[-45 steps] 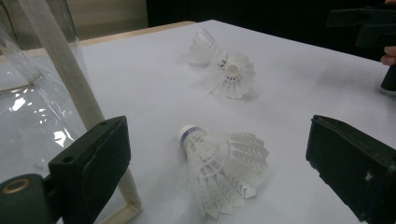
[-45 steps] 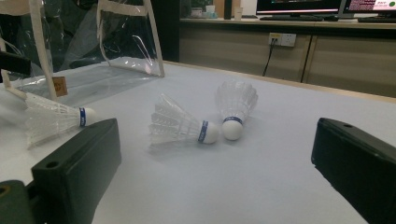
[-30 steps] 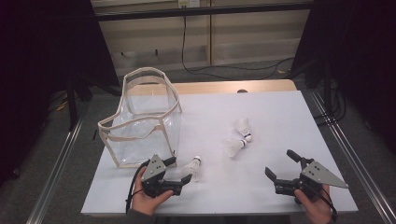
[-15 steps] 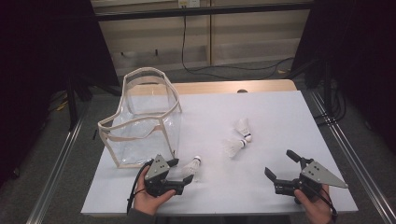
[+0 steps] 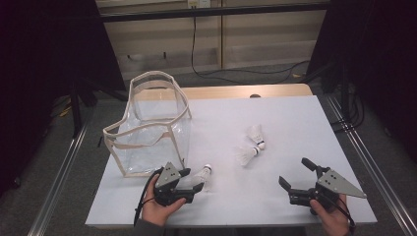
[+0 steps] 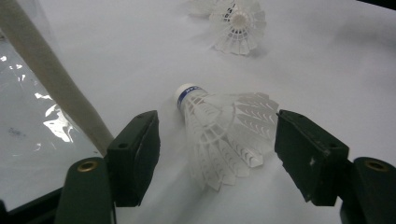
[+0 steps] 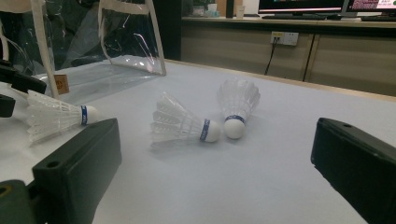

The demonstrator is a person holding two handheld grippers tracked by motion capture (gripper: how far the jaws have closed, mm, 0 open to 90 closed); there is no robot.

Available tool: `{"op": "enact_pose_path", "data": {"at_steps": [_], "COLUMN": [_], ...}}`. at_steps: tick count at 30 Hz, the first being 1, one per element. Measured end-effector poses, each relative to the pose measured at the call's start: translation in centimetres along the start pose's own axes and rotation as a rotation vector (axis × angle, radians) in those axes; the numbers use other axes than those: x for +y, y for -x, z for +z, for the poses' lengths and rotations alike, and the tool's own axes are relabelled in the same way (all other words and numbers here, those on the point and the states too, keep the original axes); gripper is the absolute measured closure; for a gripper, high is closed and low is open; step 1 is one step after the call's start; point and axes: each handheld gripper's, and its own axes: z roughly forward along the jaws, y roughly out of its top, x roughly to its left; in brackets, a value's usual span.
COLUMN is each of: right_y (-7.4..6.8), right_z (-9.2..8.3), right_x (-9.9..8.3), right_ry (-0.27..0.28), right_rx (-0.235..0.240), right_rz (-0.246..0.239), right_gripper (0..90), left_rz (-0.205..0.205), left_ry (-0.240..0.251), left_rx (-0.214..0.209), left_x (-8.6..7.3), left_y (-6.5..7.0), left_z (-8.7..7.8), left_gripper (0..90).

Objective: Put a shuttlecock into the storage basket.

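Two jaws of the left gripper point(image 6: 217, 154), just closing, flank an ungripped shuttlecock point(image 6: 224, 133); right gripper point(image 5: 301, 173) gapes; bag point(image 6: 28, 116) cropped.

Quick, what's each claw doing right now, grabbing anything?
Left gripper: open, jaws just been closing around a shuttlecock, pads not yet pressing on it.
Right gripper: open, holding nothing.

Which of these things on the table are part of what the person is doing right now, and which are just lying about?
In use:
- left tool, jaws just closing around it, not yet touching
- nearest shuttlecock, lying between those jaws
- clear bag, open, right beside it; probably its destination

Lying about:
- two other shuttlecocks, mid-table
- right tool, open, holding nothing
- wall socket
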Motion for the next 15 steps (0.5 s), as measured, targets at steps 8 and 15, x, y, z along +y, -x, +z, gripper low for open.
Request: {"op": "enact_pose_path", "data": {"at_steps": [8,15], "right_y": [0.00,-0.02], "right_z": [0.01,0.02], "right_x": [0.00,0.02], "right_ry": [0.000,0.002], "right_rx": [-0.002,0.001], "right_rz": [-0.002,-0.004], "right_gripper": [1.9,1.9], "left_rz": [0.005,-0.005], "left_ry": [-0.017,-0.036], "left_rx": [0.014,0.029], "left_x": [0.10,0.19], "left_y": [0.04,0.01], "left_z": [0.29,0.71], "left_gripper": [37.5,42.3]}}
